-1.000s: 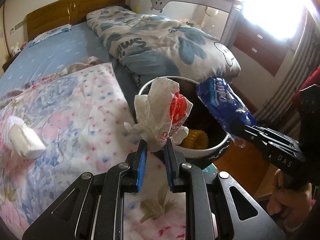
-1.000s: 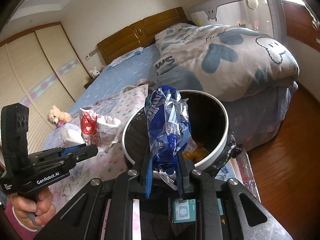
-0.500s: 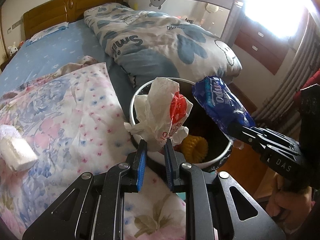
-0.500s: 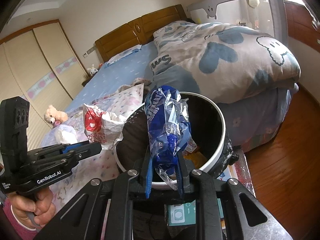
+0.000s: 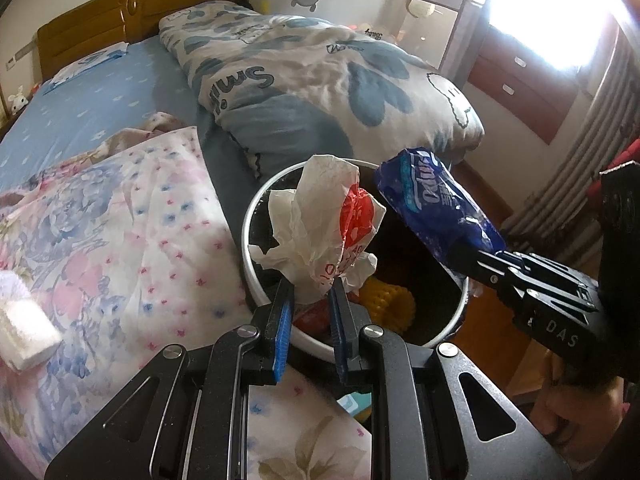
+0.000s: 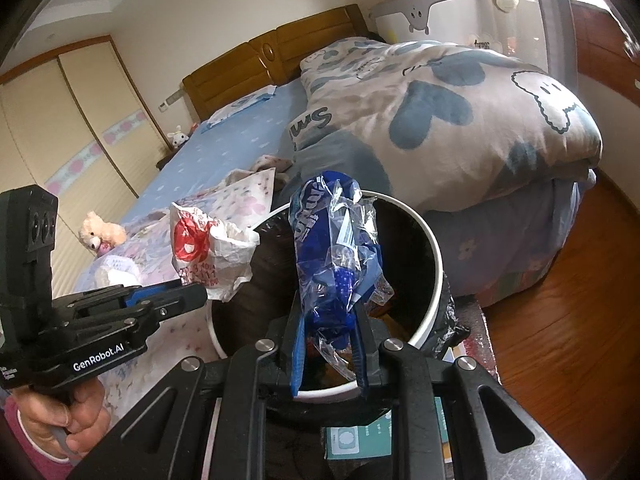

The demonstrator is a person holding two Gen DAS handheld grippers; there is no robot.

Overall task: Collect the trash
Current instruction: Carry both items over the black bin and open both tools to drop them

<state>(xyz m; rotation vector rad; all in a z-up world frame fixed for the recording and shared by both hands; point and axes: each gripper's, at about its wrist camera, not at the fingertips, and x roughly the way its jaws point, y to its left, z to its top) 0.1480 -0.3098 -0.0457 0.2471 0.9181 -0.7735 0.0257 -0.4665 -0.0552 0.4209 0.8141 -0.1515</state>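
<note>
Left wrist view, left tongs (image 5: 310, 294) pinching crinkled white bag (image 5: 320, 224), right tongs (image 6: 328, 332) clamping glossy blue wrapper (image 6: 336, 248) (round white-rimmed bin (image 5: 250, 216) beneath)

floral quilt (image 5: 132, 240), cloud-print duvet (image 6: 460, 120) (rumpled), teddy bear (image 6: 100, 234)

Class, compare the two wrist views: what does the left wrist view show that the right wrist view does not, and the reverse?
Left wrist only: a yellow object inside the bin and drawers by the window.

Right wrist only: a wardrobe and a teddy bear.

Both: the white-rimmed bin, the white and red bag in the left gripper, and the blue wrapper in the right gripper.
</note>
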